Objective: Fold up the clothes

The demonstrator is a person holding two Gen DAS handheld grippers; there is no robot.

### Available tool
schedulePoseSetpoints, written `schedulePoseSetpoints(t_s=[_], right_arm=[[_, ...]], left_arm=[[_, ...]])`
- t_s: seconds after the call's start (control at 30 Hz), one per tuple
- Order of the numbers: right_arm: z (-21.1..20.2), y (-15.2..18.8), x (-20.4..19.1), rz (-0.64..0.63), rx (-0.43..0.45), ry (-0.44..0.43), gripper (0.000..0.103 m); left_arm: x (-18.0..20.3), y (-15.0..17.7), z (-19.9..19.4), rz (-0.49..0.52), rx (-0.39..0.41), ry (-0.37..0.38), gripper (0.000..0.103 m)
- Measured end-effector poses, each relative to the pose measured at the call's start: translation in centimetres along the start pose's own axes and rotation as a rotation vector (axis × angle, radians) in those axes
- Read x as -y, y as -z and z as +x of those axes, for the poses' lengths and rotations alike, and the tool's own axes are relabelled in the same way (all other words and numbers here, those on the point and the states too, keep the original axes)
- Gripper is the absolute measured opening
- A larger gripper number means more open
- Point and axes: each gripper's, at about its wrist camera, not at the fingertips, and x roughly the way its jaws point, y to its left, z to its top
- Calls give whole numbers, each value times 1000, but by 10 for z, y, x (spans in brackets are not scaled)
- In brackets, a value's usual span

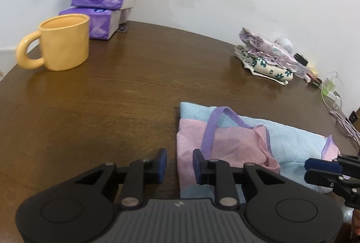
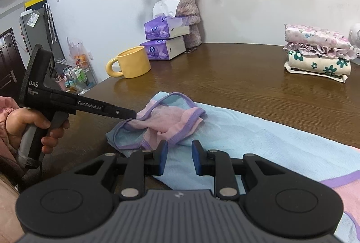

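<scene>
left wrist view is showing a light blue and pink mesh garment with purple trim lying partly folded near the table's front edge; soft, light, floppy, best pinched at the purple-trimmed hem. both grippers' jaws are standing apart, left gripper, right gripper.

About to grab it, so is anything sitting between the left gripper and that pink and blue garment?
Nothing visible. The left gripper, jaws open, is already at the garment edge; the yellow mug stands well away.

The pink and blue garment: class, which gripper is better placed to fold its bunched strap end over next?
Probably the left gripper: its open fingers straddle the garment edge beside the purple strap.
</scene>
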Motion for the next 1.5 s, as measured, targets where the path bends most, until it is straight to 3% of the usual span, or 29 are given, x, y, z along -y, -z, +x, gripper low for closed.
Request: schedulePoseSetpoints(t_s=[0.17,0.2,0.23,0.6,0.7,0.9,0.97,1.03,1.07,1.1,1.33,1.5], right_arm=[[-12,2,-2,-14,30,-23,30],[-14,2,-3,-17,35,-30,30],[-16,2,-4,-20,40,-35,30],[-29,4,-2,-12,71,-53,30],[-31,5,-2,-11,77,-52,30],[-32,5,-2,-19,81,-57,30],[-32,5,-2,-20,82,-58,30],[-33,5,-3,-21,83,-60,30],[-33,5,-3,-21,83,-62,30],[-33,5,-2,-20,82,-63,30],[-33,5,-1,-9,83,-68,30],[-33,6,1,1,77,-62,30]], left_arm=[[7,5,-1,20,12,-42,18],[9,6,-1,21,12,-42,4],[10,6,0,23,12,-42,2],[21,7,-5,31,37,-53,0],[16,5,-7,-8,26,-36,2],[10,-4,3,-46,-8,-28,25],[12,-7,9,-27,-13,-46,26],[18,-11,14,22,-30,-60,22],[22,-13,17,43,-44,-60,15],[25,-14,19,55,-58,-55,1],[34,-14,16,79,-32,-54,0],[46,-19,4,158,9,-103,0]])
